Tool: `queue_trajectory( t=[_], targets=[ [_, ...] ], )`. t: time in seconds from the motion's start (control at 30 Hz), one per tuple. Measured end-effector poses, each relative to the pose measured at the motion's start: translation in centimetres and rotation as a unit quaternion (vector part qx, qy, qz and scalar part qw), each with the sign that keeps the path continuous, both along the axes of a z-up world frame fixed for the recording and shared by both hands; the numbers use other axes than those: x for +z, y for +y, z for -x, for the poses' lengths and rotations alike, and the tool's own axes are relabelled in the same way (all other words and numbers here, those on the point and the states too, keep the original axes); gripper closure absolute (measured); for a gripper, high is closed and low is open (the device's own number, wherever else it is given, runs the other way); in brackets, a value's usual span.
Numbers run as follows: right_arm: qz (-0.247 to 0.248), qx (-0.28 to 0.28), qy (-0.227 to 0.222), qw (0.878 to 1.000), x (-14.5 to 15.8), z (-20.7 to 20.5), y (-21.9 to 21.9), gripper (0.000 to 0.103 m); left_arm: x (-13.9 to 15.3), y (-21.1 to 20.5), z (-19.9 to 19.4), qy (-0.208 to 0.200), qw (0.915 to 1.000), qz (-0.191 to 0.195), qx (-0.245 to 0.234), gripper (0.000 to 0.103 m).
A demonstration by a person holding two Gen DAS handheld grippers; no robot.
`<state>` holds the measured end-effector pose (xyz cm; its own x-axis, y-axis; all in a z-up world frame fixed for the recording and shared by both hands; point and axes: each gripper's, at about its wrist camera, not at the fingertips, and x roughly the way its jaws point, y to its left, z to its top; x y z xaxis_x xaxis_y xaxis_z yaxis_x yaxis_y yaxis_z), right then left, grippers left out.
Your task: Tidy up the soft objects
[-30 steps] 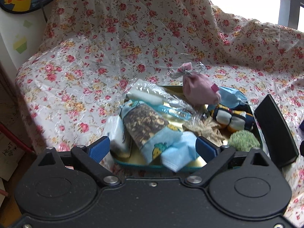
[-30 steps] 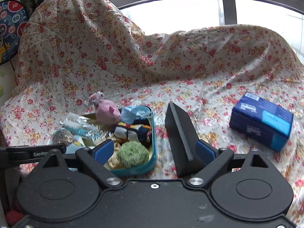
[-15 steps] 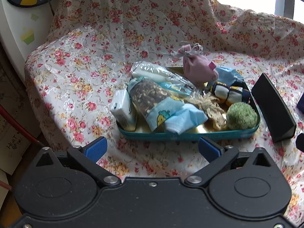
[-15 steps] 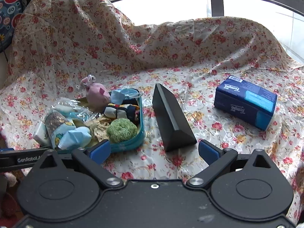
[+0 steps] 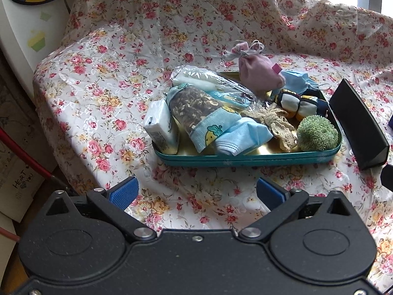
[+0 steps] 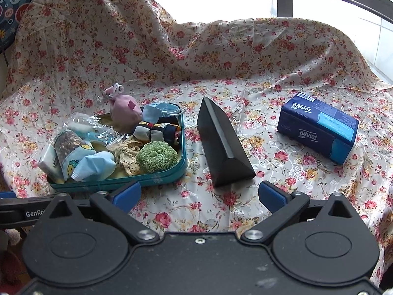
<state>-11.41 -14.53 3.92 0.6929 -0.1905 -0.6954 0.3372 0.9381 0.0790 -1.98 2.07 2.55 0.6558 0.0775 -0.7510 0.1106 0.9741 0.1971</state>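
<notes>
Both grippers point down at a slant toward the flowered cloth (image 6: 221, 78). The left gripper (image 5: 196, 191) stands wide with nothing between its pads. The right gripper (image 6: 200, 194) is opening, also empty. The soft things fill the teal tray (image 5: 245, 161), perhaps 9 of them.

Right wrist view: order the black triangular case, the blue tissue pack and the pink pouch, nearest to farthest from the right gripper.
1. Black triangular case, just ahead of the right gripper.
2. Blue tissue pack, off right.
3. Pink pouch, far left, at the tray's back edge.
</notes>
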Motion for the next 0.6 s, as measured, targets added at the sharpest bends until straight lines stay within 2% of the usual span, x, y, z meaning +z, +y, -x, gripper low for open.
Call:
queue_trajectory(
  t=[0.6],
  targets=[
    [-0.003,0.0,0.008,1.0,-0.34,0.04,-0.44,0.001,-0.4,-0.27,-0.03,0.004,1.0,-0.002,-0.004,0.003]
  ],
)
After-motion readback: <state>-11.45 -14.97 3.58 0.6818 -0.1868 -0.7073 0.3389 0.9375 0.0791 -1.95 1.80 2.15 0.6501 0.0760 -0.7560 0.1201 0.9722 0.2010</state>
